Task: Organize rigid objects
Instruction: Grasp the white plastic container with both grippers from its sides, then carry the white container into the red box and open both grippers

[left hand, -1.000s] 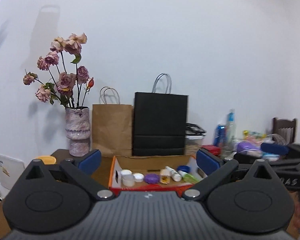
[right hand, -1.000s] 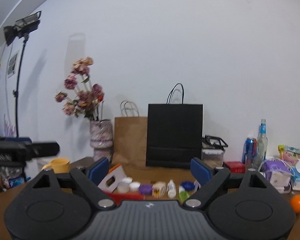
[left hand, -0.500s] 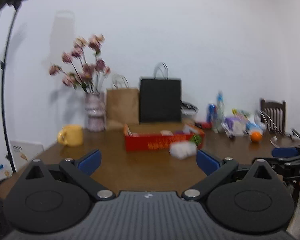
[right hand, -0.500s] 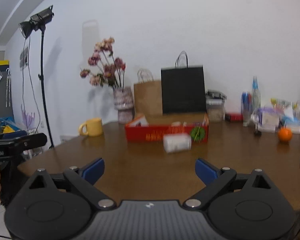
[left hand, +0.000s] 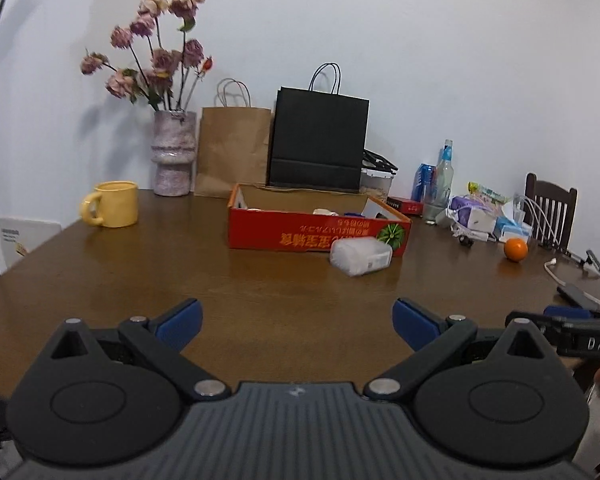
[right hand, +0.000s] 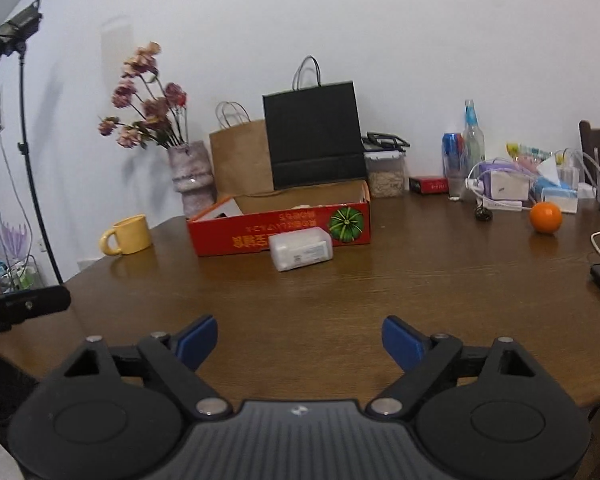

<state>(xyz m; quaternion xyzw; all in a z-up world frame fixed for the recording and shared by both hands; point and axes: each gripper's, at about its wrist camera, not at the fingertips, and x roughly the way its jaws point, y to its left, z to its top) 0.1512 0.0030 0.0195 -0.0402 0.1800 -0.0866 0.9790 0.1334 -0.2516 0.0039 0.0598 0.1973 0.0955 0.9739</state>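
Both my grippers, left [left hand: 296, 322] and right [right hand: 299, 340], hang over the near edge of the table [right hand: 340, 292] with jaws wide and nothing between them; the right's have just closed a little. Bare wood lies open ahead up to the clear pack [right hand: 301, 249], which touches the front wall of the red box [right hand: 236, 236]. The box holds small items I can barely see over its rim.

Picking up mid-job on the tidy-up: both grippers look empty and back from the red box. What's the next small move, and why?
Probably ease the right gripper forward toward the white plastic container. It lies on the table just in front of the red box, outside it, while other small items already sit inside. The right gripper's jaws, which just closed slightly, stand open with nothing between them, and bare tabletop lies between.
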